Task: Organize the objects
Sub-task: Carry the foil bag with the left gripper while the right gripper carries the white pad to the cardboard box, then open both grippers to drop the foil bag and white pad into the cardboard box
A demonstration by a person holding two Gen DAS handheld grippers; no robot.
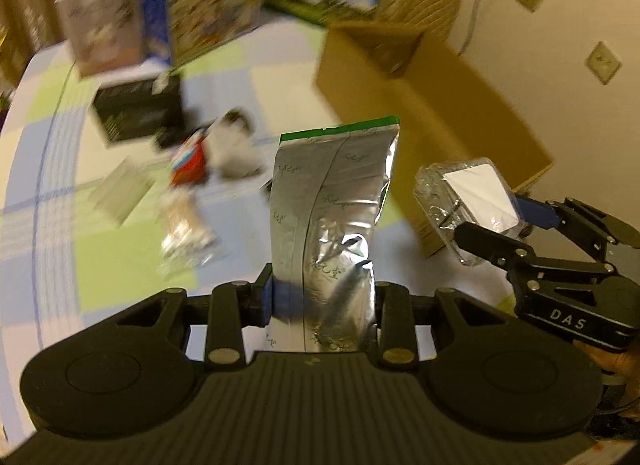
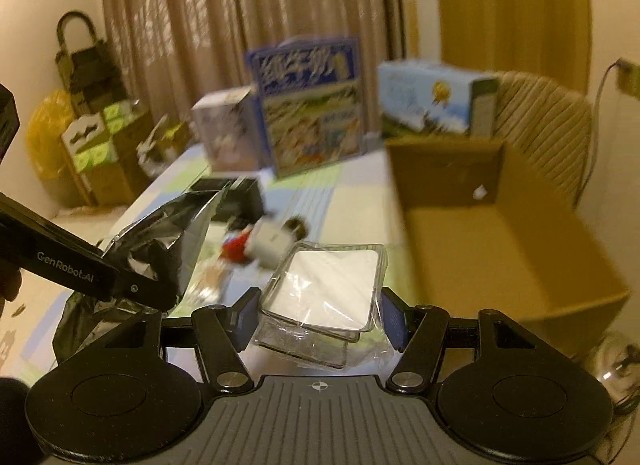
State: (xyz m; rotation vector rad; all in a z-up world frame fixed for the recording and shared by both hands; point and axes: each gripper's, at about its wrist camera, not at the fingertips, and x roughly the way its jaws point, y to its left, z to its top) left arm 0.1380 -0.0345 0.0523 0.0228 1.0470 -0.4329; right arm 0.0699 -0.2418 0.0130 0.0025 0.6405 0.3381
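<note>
My left gripper [image 1: 320, 297] is shut on a silver foil pouch [image 1: 332, 217] with a green top edge, held upright above the table. The pouch [image 2: 160, 241] and that gripper's black body also show at the left of the right wrist view. My right gripper [image 2: 318, 313] is shut on a clear-wrapped packet with a white card face [image 2: 332, 285]. The left wrist view shows the same packet [image 1: 476, 197] at the right, with the right gripper [image 1: 504, 225] closed around it. An open cardboard box [image 2: 500, 225] stands to the right, empty as far as I see.
On the checked tablecloth [image 1: 120, 277] lie a black box [image 1: 136, 113], a red-and-white packet [image 1: 188, 161], a white cylinder [image 2: 276, 241] and small wrapped items. Tall printed cartons [image 2: 308, 105] stand at the far edge. A wicker chair [image 2: 540, 113] is behind the cardboard box.
</note>
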